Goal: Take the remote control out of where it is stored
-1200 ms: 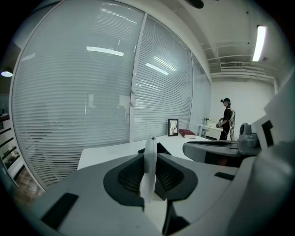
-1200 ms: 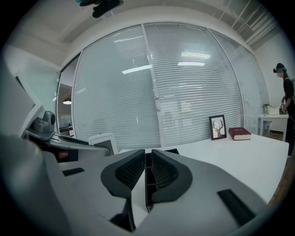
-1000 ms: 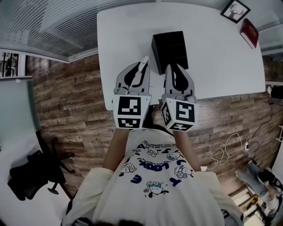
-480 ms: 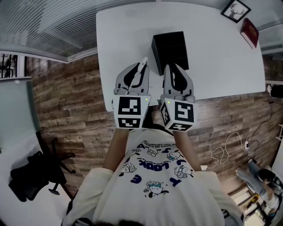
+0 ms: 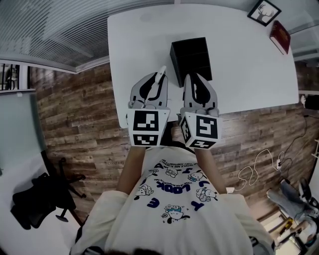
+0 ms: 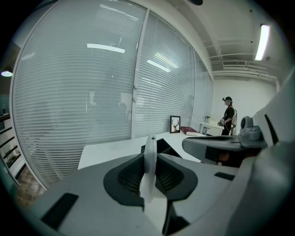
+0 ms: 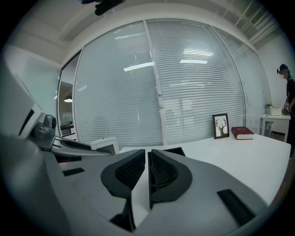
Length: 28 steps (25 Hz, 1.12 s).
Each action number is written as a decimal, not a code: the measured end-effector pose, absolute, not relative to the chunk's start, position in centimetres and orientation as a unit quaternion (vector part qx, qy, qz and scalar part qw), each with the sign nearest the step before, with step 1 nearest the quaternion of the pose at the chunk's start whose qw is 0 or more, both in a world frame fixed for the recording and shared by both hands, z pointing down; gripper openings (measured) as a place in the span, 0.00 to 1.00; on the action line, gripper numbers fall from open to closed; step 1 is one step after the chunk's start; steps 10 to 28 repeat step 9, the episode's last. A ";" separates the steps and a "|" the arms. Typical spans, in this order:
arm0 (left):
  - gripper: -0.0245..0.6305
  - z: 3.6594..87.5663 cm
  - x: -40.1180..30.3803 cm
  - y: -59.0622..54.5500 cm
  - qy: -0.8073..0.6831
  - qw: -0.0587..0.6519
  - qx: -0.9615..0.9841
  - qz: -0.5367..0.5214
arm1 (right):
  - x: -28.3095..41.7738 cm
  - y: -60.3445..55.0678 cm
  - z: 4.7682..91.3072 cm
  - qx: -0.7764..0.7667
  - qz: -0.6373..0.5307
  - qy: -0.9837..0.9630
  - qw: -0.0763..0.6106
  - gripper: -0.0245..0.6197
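Observation:
A white table (image 5: pixel 144 45) carries a black open-topped storage box (image 5: pixel 191 57), also seen past the left gripper's jaws (image 6: pixel 162 145). My left gripper (image 5: pixel 158 79) hovers over the table's near edge, just left of the box. It is shut on a thin white remote control (image 5: pixel 161 73), which stands edge-on between the dark pads (image 6: pixel 150 166). My right gripper (image 5: pixel 192 80) is beside it, at the box's near side, with its jaws closed together and nothing between them (image 7: pixel 148 162). What is inside the box is hidden.
A framed deer picture (image 5: pixel 265 12) and a red book (image 5: pixel 281 36) lie at the table's far right corner. Glass walls with blinds run behind the table. A black office chair (image 5: pixel 35 199) and floor cables (image 5: pixel 259 167) sit on the wooden floor. A person (image 6: pixel 229 115) stands far off.

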State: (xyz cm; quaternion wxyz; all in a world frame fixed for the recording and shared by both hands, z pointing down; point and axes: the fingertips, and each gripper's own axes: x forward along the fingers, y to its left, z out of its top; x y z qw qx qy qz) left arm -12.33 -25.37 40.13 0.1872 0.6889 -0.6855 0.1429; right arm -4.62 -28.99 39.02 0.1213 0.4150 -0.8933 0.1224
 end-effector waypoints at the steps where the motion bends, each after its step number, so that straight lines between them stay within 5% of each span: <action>1: 0.16 40.1 -12.4 -25.4 -0.685 0.187 0.689 0.143 | -4.6 -29.0 39.0 0.415 0.122 -0.893 0.121 0.13; 28: 0.16 39.9 -12.0 -26.0 -0.684 0.187 0.691 0.144 | -4.4 -29.4 38.9 0.416 0.123 -0.893 0.122 0.13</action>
